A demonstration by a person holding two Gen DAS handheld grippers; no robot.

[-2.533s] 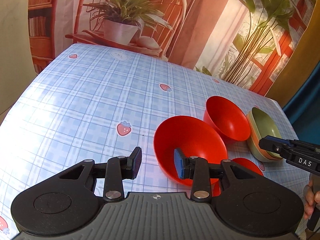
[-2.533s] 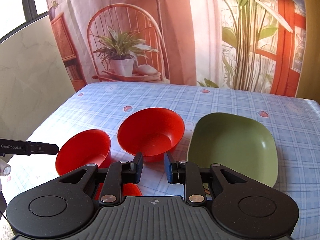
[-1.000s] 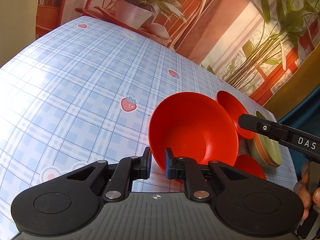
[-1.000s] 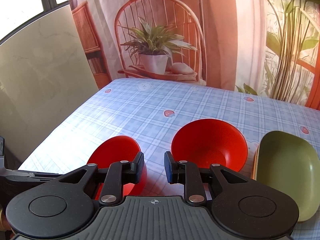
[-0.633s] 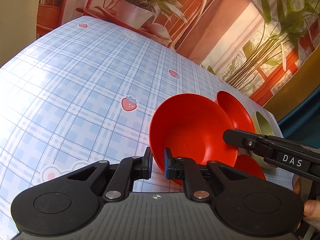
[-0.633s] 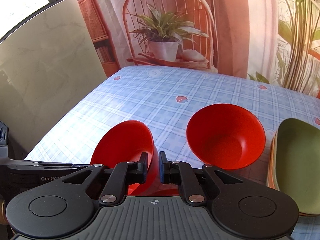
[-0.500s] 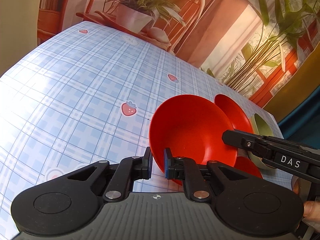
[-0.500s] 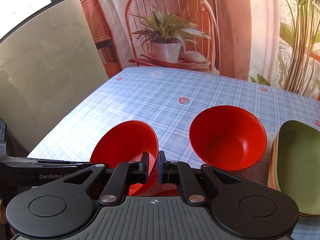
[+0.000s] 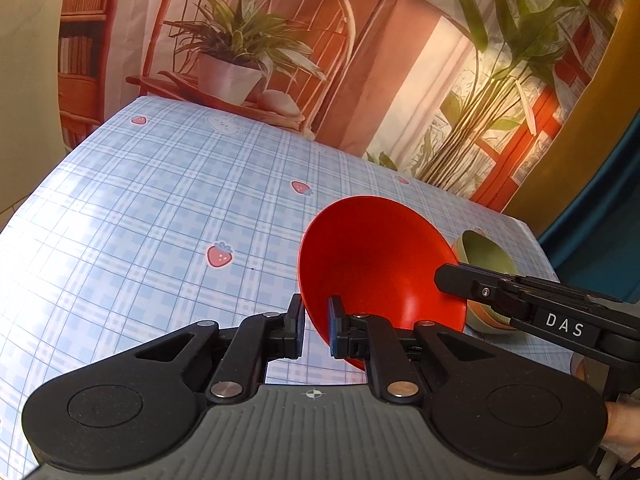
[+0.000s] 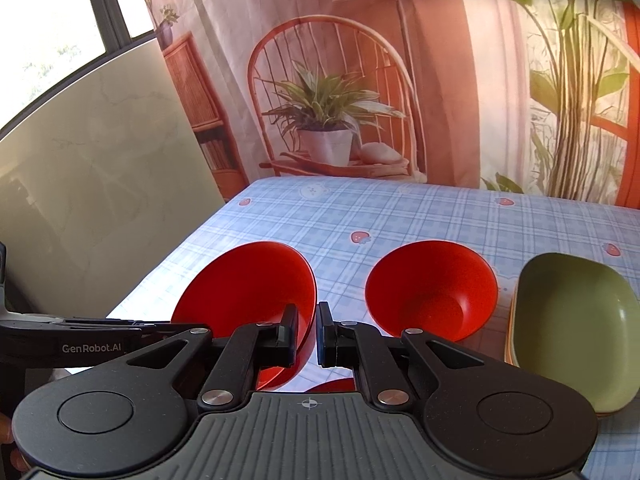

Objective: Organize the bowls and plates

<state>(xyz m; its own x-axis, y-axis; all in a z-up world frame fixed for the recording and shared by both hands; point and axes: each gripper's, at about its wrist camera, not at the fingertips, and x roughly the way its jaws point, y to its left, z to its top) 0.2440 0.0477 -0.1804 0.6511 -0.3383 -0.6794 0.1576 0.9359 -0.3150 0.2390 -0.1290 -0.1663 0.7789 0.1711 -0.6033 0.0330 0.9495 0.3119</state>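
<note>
Blue plaid strawberry tablecloth (image 9: 140,216); printed chair-and-plant backdrop (image 10: 332,92); window (image 10: 52,20) left.

red bowl (image 9: 376,264); green dish (image 10: 576,320); blue plaid tablecloth (image 9: 140,208)

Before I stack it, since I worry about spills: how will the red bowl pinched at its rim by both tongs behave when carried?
The smooth red plastic-looking bowl looks stiff; its rim shows no bending between the left tongs. Its glossy wall could slip, as the right tongs also grip only the rim. It already hangs tilted, so it may swing.
</note>
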